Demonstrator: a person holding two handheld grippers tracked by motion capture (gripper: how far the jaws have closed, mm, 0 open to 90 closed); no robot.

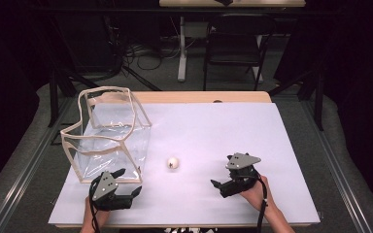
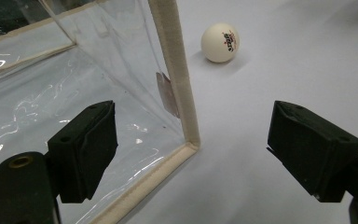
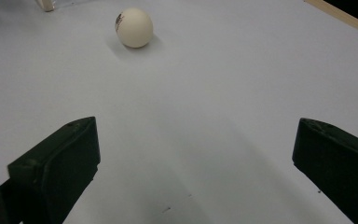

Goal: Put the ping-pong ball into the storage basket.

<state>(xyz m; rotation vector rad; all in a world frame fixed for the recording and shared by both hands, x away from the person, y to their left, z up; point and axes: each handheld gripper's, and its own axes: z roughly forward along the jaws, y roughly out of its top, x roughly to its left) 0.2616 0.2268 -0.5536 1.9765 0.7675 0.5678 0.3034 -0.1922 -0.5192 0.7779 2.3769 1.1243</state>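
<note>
Ball (image 1: pixel 173 162) on table (image 1: pixel 233 131) beside clear bag (image 1: pixel 108 133); left gripper (image 1: pixel 127 183) and right gripper (image 1: pixel 222 175) fingers released, empty.

Probably a lab: black curtains (image 1: pixel 9 73), cables (image 1: pixel 145 51).

The ball (image 2: pixel 220 42) looks like smooth white plastic, a bit matt, with small red and black print on it. In the left of the left gripper view, the bag (image 2: pixel 74 93) is clear, shiny plastic with wrinkles that catch the light. Its edges are cream cloth tape that looks soft and woven. The table (image 1: pixel 213 131) top is a pale, matt sheet, smooth like paper, and a strip of light wood shows along its far edge. The jaws at the bottom of both gripper views are black and matt, like hard plastic or rubber. The grey plates on the grippers look flat and dull.
</note>
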